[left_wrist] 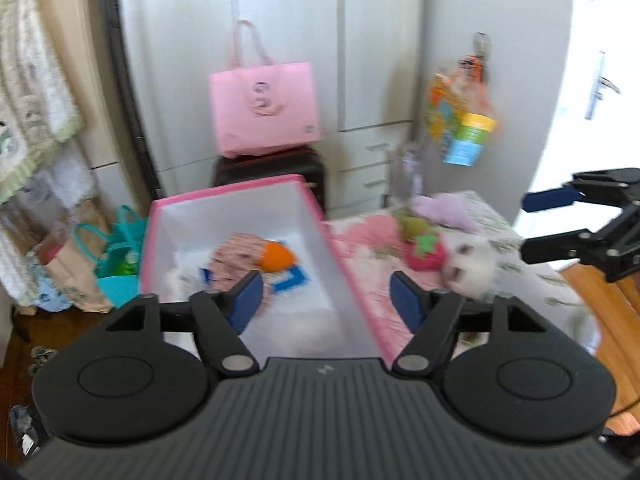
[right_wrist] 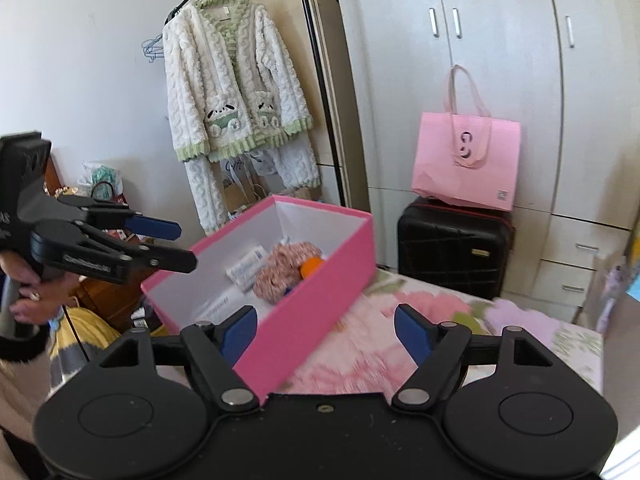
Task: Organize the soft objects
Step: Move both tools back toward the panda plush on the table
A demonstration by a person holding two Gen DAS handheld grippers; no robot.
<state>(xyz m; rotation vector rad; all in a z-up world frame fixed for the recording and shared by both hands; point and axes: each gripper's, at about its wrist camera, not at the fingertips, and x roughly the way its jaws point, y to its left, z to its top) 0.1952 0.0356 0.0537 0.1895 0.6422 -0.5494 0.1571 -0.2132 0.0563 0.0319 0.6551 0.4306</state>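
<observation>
Now | left gripper (left_wrist: 326,296): jaws apart, nothing between, over pink box (left_wrist: 312,204) | box: open, on floral bedspread (left_wrist: 372,300), holding pink knitted toy (left_wrist: 236,254) and orange plush (left_wrist: 276,258) | strawberry plush (left_wrist: 426,252), white plush (left_wrist: 472,266), purple plush (left_wrist: 446,206): right of box on bedspread | right gripper (right_wrist: 326,334): jaws apart, empty

A grey wardrobe (right_wrist: 500,80) fills the wall ahead of me, a black suitcase (right_wrist: 454,246) at its foot. A fluffy jacket (right_wrist: 224,92) hangs on a rail by the white wall (right_wrist: 80,60). Wooden floor (left_wrist: 612,312) shows right, daylight pouring through a white door (left_wrist: 600,80).
</observation>
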